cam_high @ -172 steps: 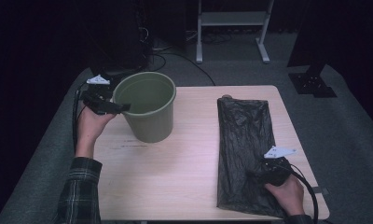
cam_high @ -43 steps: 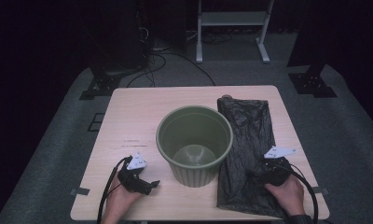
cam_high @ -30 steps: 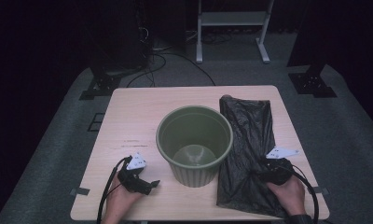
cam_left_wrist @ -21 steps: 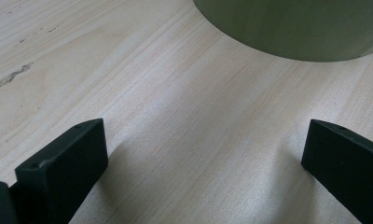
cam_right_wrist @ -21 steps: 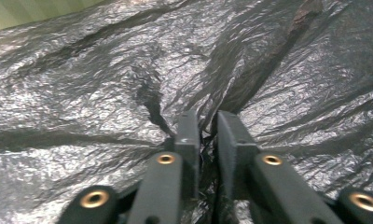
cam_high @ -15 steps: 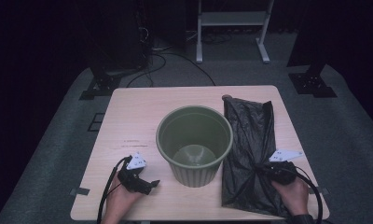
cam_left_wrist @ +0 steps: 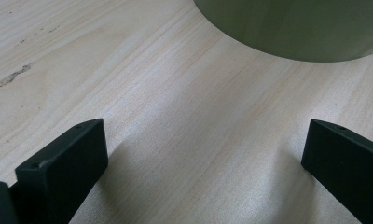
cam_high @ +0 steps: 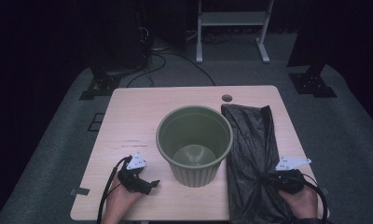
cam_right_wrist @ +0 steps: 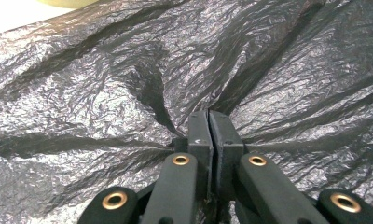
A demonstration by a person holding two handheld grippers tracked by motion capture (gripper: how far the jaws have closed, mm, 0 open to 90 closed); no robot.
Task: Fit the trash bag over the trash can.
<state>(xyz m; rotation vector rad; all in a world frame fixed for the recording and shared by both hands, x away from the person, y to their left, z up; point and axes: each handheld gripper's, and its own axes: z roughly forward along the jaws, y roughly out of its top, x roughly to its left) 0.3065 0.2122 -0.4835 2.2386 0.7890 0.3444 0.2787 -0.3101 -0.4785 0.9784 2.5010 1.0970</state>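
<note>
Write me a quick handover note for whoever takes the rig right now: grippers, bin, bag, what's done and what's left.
Left hand-held gripper: open, holding nothing, resting on the table near the green bin.
Right hand-held gripper: its jaws have just closed and are pinching a fold of the black bag.
Bin: upright, mid-table, empty, no liner.
Bag: lying flat on the table right of the bin, creased toward the pinch.
Done: bin placed centrally, bag gripped.
Left, probably: lift the bag, open it and line the bin.

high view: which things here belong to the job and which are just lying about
In the job: black bin bag, pinched by the right hand-held gripper; green bin; left hand-held gripper, open.
Lying about: white stand, floor cables.
</note>
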